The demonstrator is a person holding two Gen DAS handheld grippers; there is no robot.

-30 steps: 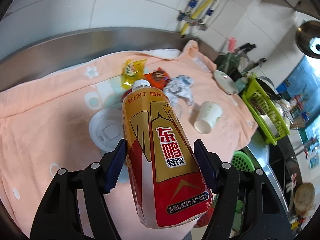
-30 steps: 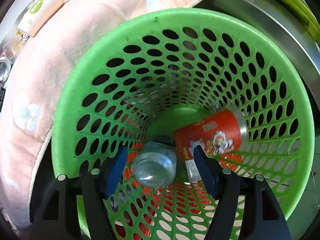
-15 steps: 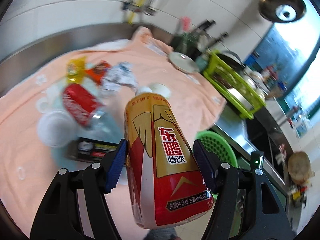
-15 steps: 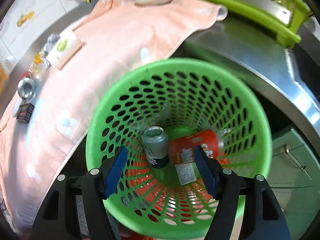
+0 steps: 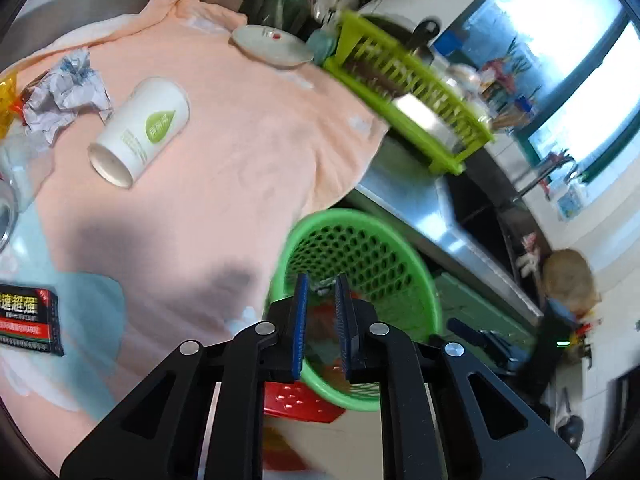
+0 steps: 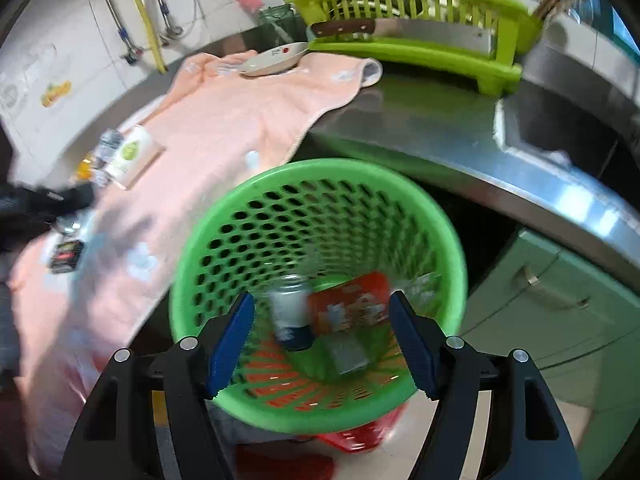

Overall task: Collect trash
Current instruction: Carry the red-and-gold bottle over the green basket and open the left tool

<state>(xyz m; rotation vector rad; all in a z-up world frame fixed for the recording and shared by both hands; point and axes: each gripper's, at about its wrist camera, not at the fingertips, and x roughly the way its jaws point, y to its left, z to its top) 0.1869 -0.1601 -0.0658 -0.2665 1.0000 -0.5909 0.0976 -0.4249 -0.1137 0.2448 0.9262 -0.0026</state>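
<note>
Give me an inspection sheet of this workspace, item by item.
Surface: peach towel over steel counter.
Job's things: green basket holds a can and a red container; paper cup, crumpled paper and black box lie on the towel.
Clutter: plate, dish rack.
Grippers: left gripper closing, nothing between its jaws; right gripper open, empty, above the basket.
Cables: nothing seen; yellow hose on the wall.
Surroundings: window, green cabinet.

Green mesh bin holds upright can, red bottle lying.

White-tiled wall, steel counter, bright window
</note>
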